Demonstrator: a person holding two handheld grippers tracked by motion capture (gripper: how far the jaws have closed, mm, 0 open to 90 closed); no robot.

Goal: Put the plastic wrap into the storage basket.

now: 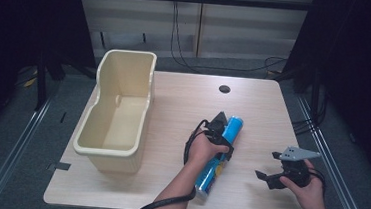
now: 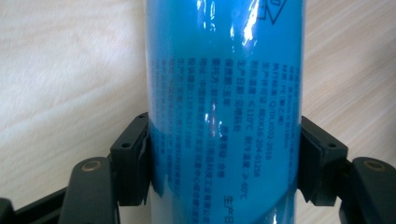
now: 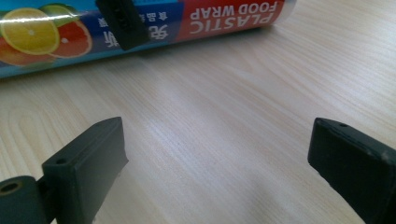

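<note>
left claw (image 1: 220, 132) clamping wrap roll (image 1: 219, 157), hand palm-down

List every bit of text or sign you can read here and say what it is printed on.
"PLASTIC FOOD WRAP": white letters on the red end of the food wrap roll, seen upside down in the right gripper view.
Chinese characters beside it on the blue band: partly hidden by a jaw of the left gripper, not readable.
Fine-print columns on the roll's blue back, left gripper view: too small and blurred to read.
Triangular symbol at that view's top edge: cut off.
</note>
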